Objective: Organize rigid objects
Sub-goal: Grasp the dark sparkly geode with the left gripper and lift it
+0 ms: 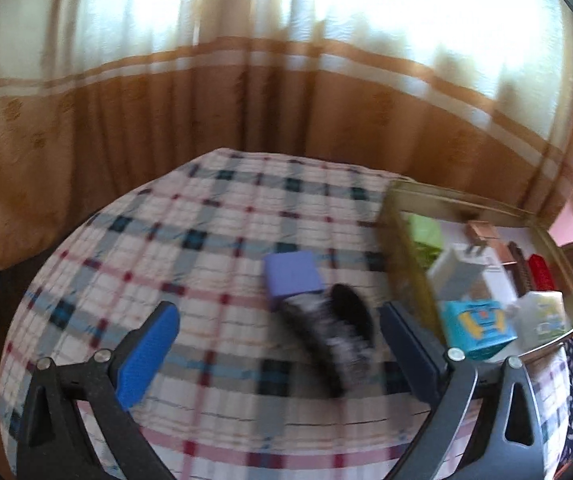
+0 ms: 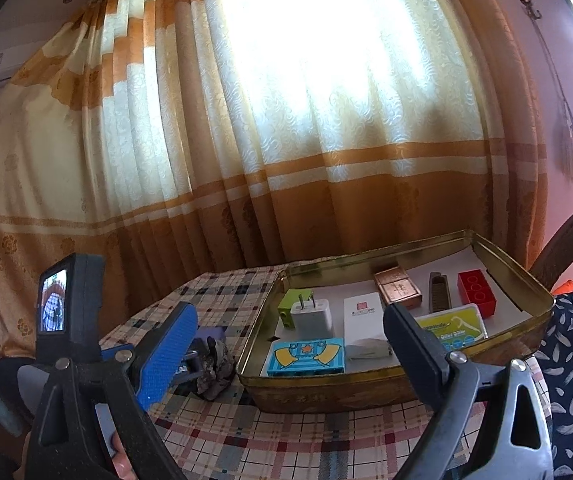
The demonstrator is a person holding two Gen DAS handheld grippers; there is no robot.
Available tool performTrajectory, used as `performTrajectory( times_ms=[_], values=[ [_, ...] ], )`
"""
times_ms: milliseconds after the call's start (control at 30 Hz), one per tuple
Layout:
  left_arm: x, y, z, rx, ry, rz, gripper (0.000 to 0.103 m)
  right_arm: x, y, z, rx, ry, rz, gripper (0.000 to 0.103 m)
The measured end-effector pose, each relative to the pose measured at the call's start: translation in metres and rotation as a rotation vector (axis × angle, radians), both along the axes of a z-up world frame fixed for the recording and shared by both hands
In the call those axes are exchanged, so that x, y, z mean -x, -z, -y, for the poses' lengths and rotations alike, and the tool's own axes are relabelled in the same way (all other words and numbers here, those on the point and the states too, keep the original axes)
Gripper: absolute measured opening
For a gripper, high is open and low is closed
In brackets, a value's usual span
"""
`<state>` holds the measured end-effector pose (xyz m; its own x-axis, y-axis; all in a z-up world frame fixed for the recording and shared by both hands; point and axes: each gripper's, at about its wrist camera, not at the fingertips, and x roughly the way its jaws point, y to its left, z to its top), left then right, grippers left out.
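Tongs on the left gripper [image 1: 278,344] and right gripper [image 2: 290,344] stand apart, empty; close gently around the dark clip [image 1: 334,340] at frame middle.

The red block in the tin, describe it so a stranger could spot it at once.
Look in the open gold tin on the checked tablecloth. The red block sits at its far right end, behind the floss box. It alone is bright red, with round marks on top.

A room in a home: long cream-and-orange curtains [image 2: 286,140] cover a bright window, an air conditioner [image 2: 4,66] sits high on the pink wall, a tassel [image 2: 568,136] hangs from a hook, and a checked cloth [image 1: 214,248] covers the table.
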<state>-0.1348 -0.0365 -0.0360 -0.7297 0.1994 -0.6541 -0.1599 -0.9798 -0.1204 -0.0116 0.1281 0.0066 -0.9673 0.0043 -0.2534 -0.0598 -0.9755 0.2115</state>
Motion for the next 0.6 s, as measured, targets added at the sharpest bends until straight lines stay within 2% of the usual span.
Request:
performTrajectory(
  times_ms=[100,200,267,300,367,400,433,500,533,600],
  values=[
    [0.011,0.004,-0.014,0.001,0.021,0.042,0.091,0.001,0.0,0.0,0.0,-0.001,0.005,0.096],
    [0.024,0.019,-0.021,0.026,0.005,0.112,0.077,0.0,0.0,0.001,-0.002,-0.002,0.002,0.096],
    [0.028,0.027,-0.016,-0.061,0.021,0.155,0.074,0.0,0.0,0.001,-0.003,-0.004,0.001,0.096],
    [0.028,0.03,-0.013,-0.087,0.024,0.162,0.074,0.001,0.001,0.001,-0.003,-0.005,0.004,0.096],
    [0.025,0.03,-0.011,-0.088,0.033,0.146,0.072,0.003,0.001,0.001,-0.004,-0.008,0.014,0.096],
    [0.025,0.03,-0.01,-0.085,0.033,0.145,0.063,0.003,0.001,0.001,-0.004,-0.009,0.017,0.096],
    [0.024,0.031,-0.009,-0.065,0.032,0.149,0.058,0.004,0.002,0.001,-0.003,-0.008,0.02,0.096],
    [0.024,0.032,0.0,-0.087,0.028,0.152,0.056,0.005,0.002,0.0,-0.003,-0.005,0.024,0.096],
    [0.024,0.032,0.005,-0.097,0.018,0.154,0.052,0.005,0.002,0.0,-0.003,-0.005,0.025,0.096],
    [0.023,0.031,0.009,-0.07,0.006,0.155,0.047,0.005,0.002,0.001,-0.008,-0.006,0.027,0.096]
  ],
)
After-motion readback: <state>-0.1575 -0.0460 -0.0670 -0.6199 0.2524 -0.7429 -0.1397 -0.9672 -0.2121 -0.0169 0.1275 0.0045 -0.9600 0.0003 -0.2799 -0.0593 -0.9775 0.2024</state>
